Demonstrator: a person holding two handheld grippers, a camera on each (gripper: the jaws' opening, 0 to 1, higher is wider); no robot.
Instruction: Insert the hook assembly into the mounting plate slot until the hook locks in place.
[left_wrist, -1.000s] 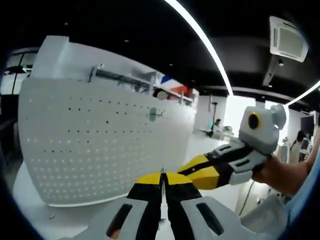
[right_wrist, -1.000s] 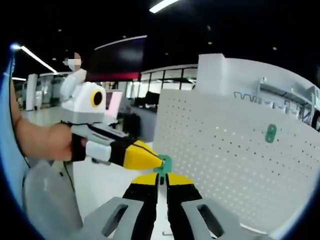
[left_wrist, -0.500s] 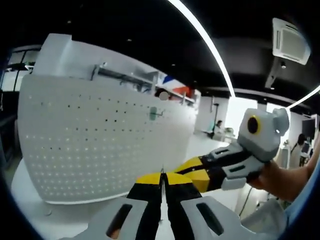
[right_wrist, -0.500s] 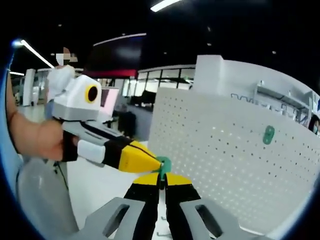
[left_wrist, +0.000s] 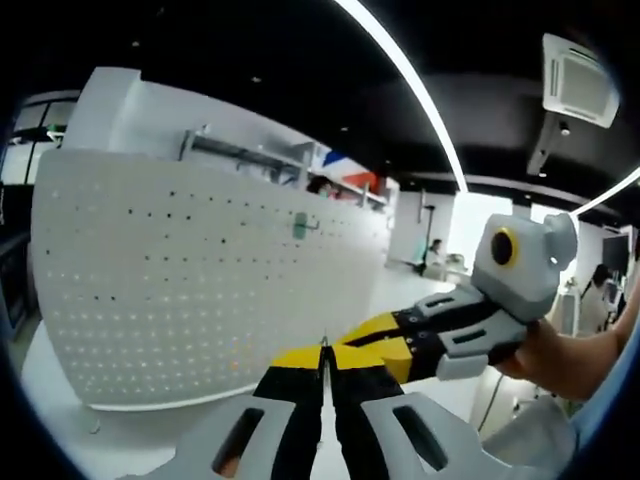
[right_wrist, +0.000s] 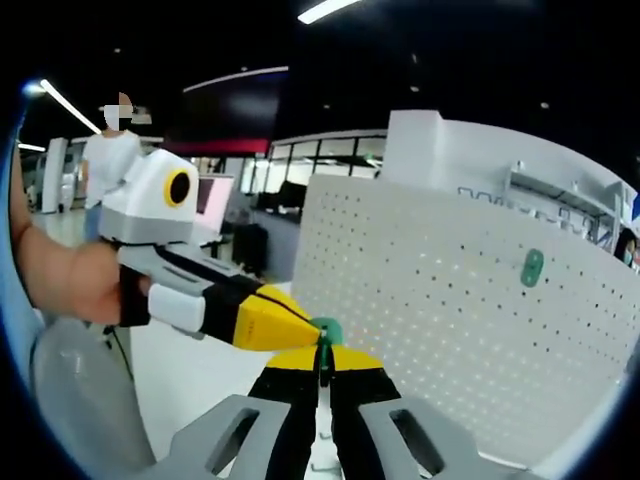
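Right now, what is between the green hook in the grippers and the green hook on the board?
In the right gripper view, only bare white pegboard between held hook and mounted hook.

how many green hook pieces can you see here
2. One green hook piece is already mounted high on the white pegboard. The other green hook piece sits at the tips of both grippers' jaws, in front of the board. Others may be hidden.

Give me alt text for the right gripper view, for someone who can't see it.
The right gripper and the left gripper meet tip to tip on a small green hook piece, both shut on it. Behind them stands a white pegboard with another green hook already mounted; a person's hand holds the left gripper.
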